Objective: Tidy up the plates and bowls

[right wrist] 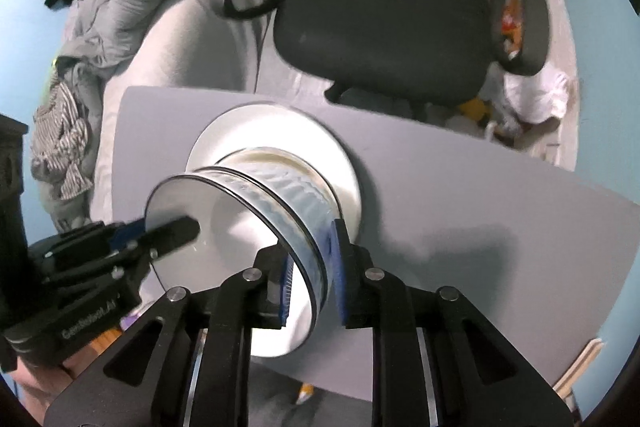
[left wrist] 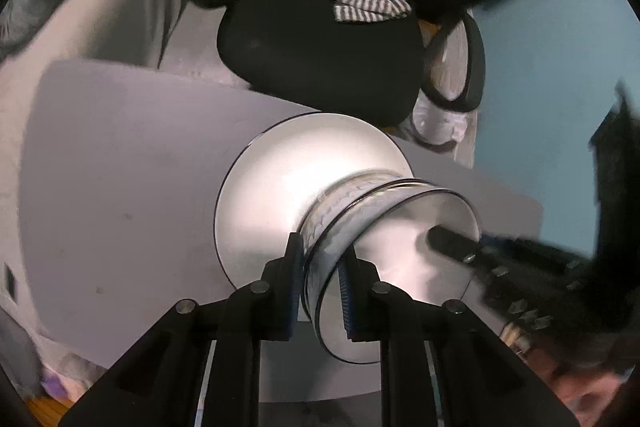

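Left hand-held gripper (left wrist: 320, 287) clamping bowl (left wrist: 400, 267) rim; right hand-held gripper (right wrist: 312, 275) likewise, above plate (right wrist: 344, 163)

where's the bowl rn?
Centre of both wrist views: the bowl sits above the white plate on the grey table, its rim pinched by both grippers.

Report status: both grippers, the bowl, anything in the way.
Left gripper and right gripper both shut on bowl rim, opposite sides. Bowl stacked on a second bowl, atop white plate. Nothing in the way on the grey table.
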Demonstrator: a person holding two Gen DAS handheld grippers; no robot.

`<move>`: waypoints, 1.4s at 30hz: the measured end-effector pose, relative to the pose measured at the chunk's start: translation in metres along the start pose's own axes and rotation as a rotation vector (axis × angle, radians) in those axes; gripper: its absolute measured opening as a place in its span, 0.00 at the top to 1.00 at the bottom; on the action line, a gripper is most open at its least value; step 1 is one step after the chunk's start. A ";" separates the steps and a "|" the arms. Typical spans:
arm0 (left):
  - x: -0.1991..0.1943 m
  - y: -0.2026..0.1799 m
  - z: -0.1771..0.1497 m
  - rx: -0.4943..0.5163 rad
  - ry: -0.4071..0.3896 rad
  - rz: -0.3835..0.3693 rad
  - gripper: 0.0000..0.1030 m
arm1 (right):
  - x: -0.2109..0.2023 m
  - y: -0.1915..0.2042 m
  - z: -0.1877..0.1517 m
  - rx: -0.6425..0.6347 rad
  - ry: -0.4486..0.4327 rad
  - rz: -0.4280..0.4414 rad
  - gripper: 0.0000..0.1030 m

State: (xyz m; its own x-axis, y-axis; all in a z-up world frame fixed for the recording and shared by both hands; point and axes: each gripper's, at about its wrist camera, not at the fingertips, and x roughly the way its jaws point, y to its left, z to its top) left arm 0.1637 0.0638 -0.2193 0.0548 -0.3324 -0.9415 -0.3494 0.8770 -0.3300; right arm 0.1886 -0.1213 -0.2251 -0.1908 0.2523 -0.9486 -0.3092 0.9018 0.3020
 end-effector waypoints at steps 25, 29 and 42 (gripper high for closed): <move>0.007 0.010 -0.005 0.090 0.019 0.020 0.66 | 0.018 0.002 -0.008 0.049 0.000 -0.029 0.80; 0.000 0.011 -0.009 0.090 -0.002 0.041 0.59 | 0.011 0.006 -0.011 0.037 -0.029 -0.031 0.69; -0.051 0.003 -0.031 0.117 -0.166 0.137 0.41 | -0.034 0.014 -0.026 -0.009 -0.189 -0.105 0.43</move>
State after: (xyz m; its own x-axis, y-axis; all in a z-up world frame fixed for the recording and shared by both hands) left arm 0.1306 0.0721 -0.1705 0.1710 -0.1539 -0.9732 -0.2539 0.9475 -0.1945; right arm 0.1668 -0.1267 -0.1864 0.0207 0.2197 -0.9753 -0.3269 0.9234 0.2011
